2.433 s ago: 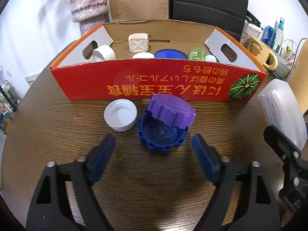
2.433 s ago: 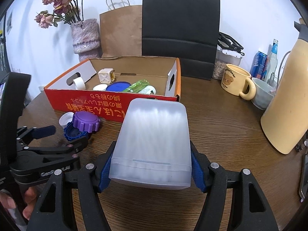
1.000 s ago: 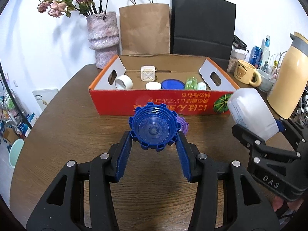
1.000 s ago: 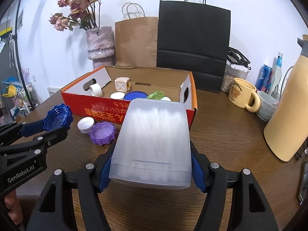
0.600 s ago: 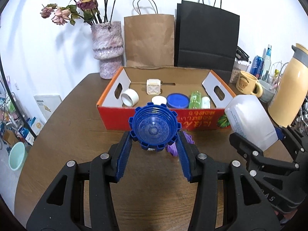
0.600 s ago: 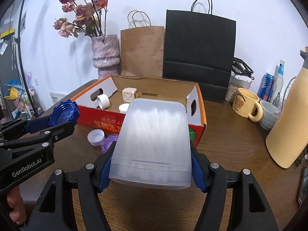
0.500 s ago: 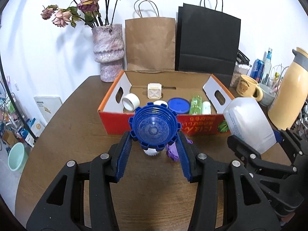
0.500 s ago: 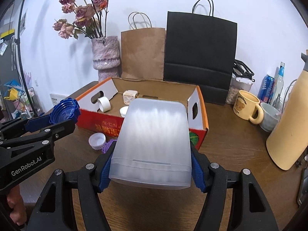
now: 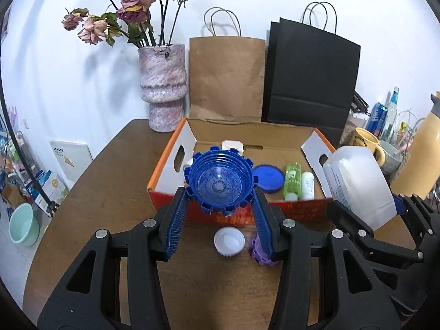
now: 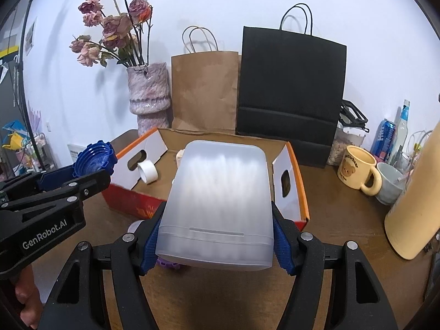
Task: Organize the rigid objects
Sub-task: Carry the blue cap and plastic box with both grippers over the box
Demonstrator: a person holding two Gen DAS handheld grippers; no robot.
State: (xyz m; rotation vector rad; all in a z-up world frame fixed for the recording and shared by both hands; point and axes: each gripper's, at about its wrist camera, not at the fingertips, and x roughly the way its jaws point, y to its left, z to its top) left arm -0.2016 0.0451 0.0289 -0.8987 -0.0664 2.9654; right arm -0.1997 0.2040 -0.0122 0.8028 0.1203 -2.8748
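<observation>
The left gripper (image 9: 219, 192) was clamped on a blue ridged cap (image 9: 219, 183), its jaws pressed against the cap's notched sides, and held it in the air with the hollow side facing the camera, above the near left part of the cardboard box (image 9: 277, 213). The right gripper (image 10: 217, 236) was closed on a translucent white plastic container (image 10: 220, 198), its blue pads (image 10: 283, 247) tight against both flanks, the container raised off the tabletop (image 9: 110, 181) in front of the box's right end. In the left wrist view that container (image 9: 357, 184) appeared just beyond the right wall of the box. The box sat toward the far edge of the tabletop, and inside it lay a blue lid (image 9: 268, 178), a green bottle (image 9: 293, 178), a small white bottle (image 9: 307, 185) and a cream cube (image 9: 232, 146), with a white tape roll (image 10: 147, 172) near its left wall. On the tabletop in front of the box's red side rested a white cap (image 9: 229, 242), hollow up, and just beside it on the right a purple cap (image 9: 260, 253), partly hidden by the left gripper's finger. Behind the box stood a pink vase (image 9: 162, 82), a brown paper bag (image 9: 227, 77) and a black paper bag (image 9: 310, 77); a yellow mug (image 10: 357, 170) sat near the right edge.
</observation>
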